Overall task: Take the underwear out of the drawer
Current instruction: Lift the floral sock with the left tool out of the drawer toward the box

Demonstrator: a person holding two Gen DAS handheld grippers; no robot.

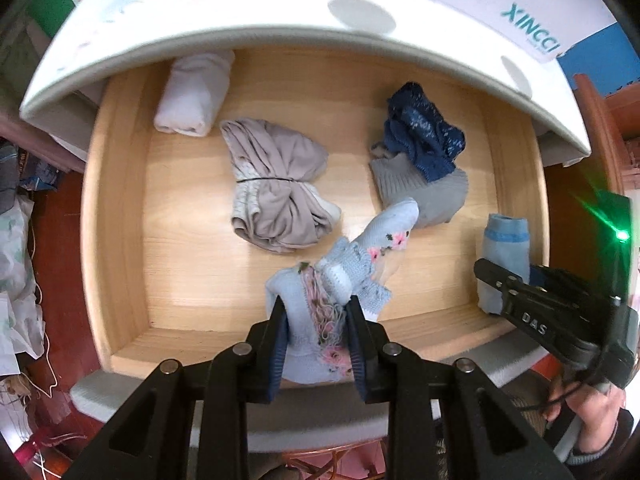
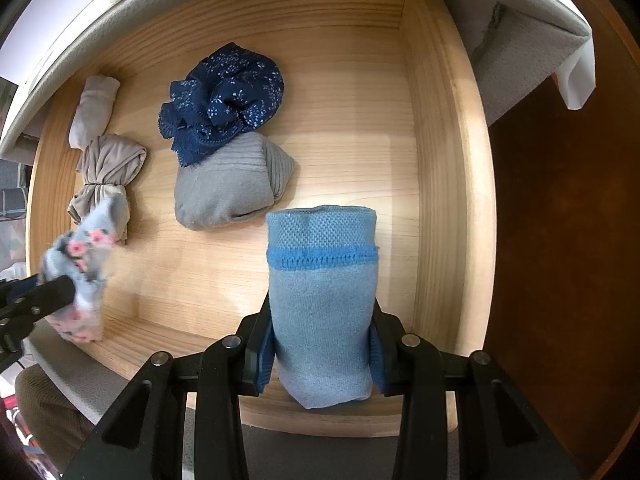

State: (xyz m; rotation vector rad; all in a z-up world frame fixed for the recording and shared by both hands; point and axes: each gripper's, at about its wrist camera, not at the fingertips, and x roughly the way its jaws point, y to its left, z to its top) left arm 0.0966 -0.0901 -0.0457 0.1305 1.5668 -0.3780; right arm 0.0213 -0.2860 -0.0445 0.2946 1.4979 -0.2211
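- The left gripper (image 1: pixel 316 320) points down into the open light wooden drawer (image 1: pixel 116 216), and its fingers (image 1: pixel 280 332) pinch a pale blue knitted garment with pink flowers (image 1: pixel 320 320). The bundle is clamped around its bunched middle, so the loose end trails out toward the drawer floor and nothing slips free.
- In the right wrist view that flowered piece hangs blurred above the near left corner of the drawer, which I read as a lift in progress.
- The right gripper (image 2: pixel 322 344) pinches a rolled light blue terry garment with a darker blue band (image 2: pixel 322 280) from both sides. Gripping it across the roll's width should keep the roll from unfurling.
- That roll sits at the drawer's near right corner, just beside the side wall, its lower end over the front rim; whether it rests on the floor or is raised I cannot tell.
- Left in the drawer: a navy floral lace-edged piece (image 2: pixel 224 96) lying partly on a grey ribbed folded piece (image 2: pixel 228 184), a beige bundle tied with a dark band (image 1: pixel 276 184), and a white roll (image 1: pixel 192 92) at the back left.
- With both hands loaded, each piece probably goes out over the front rim next.
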